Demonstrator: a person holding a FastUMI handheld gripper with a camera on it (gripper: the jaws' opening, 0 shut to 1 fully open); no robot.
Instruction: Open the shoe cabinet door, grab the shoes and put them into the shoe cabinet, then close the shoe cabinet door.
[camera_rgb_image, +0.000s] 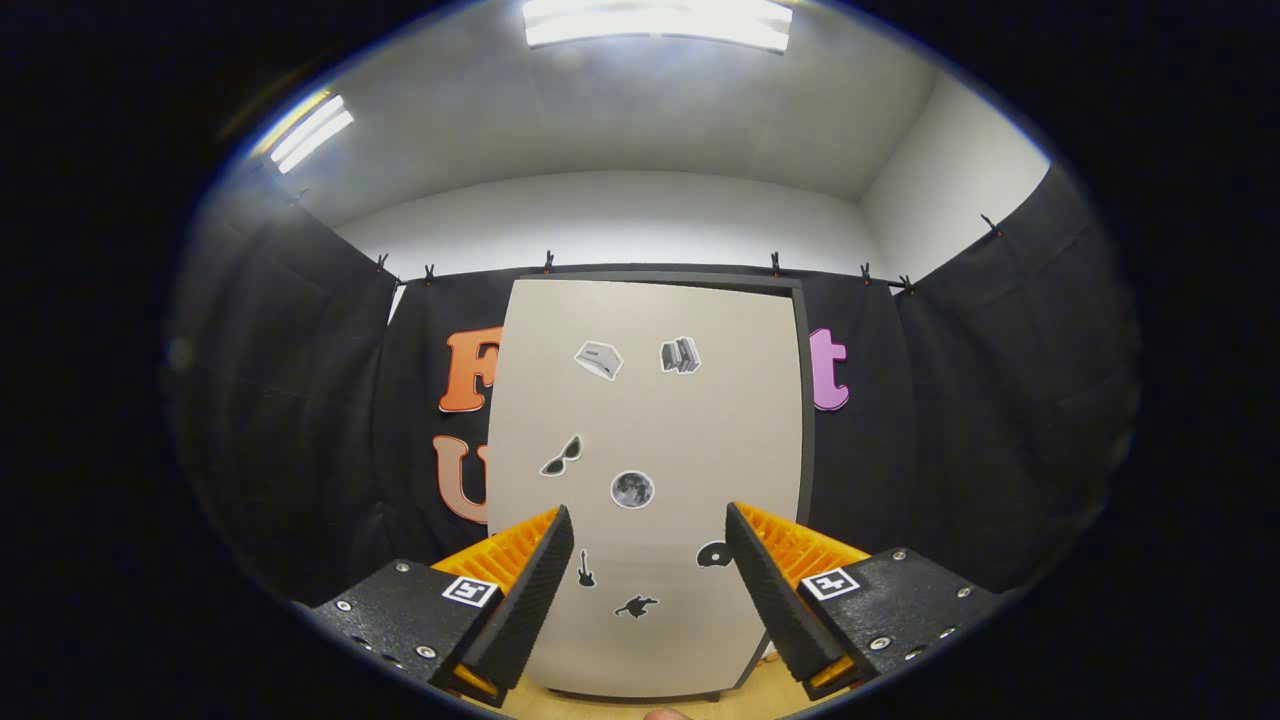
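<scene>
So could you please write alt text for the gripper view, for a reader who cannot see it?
The open tongs face a closed pale cabinet door dotted with small stickers, holding nothing. Black cloth hangs behind the cabinet, under ceiling lights.

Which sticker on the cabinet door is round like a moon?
The moon sticker, mid-door below the sunglasses sticker, ahead of the open gripper; it alone is a full circle.

Bright ceiling lights (655, 22); sharp centre; fisheye-bent edges.
</scene>
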